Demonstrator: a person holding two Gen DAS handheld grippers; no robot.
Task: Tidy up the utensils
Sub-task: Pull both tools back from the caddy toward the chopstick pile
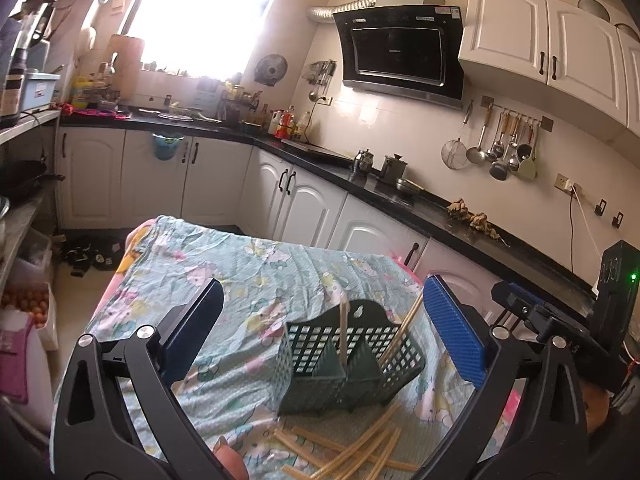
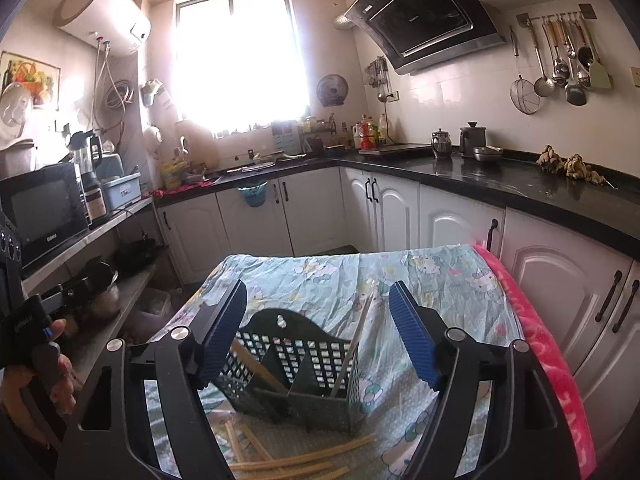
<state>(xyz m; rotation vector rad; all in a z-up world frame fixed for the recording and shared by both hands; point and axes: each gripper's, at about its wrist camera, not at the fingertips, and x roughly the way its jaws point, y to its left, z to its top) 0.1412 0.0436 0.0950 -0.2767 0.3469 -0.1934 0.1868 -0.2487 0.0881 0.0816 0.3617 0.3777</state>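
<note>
A dark green slotted utensil basket (image 1: 348, 364) stands on a table with a light blue patterned cloth (image 1: 224, 264). It also shows in the right wrist view (image 2: 296, 372). Two wooden chopsticks (image 1: 343, 328) stand in its compartments. Several loose chopsticks (image 1: 352, 452) lie on the cloth in front of it, also in the right wrist view (image 2: 288, 460). My left gripper (image 1: 332, 332) is open and empty, above the basket. My right gripper (image 2: 320, 332) is open and empty, its fingers to either side of the basket.
White cabinets and a black counter (image 1: 400, 196) run behind and right of the table. A pink towel (image 2: 552, 360) edges the table's right side. A shelf with a microwave (image 2: 40, 208) stands on the left. Ladles hang on the wall (image 1: 504, 148).
</note>
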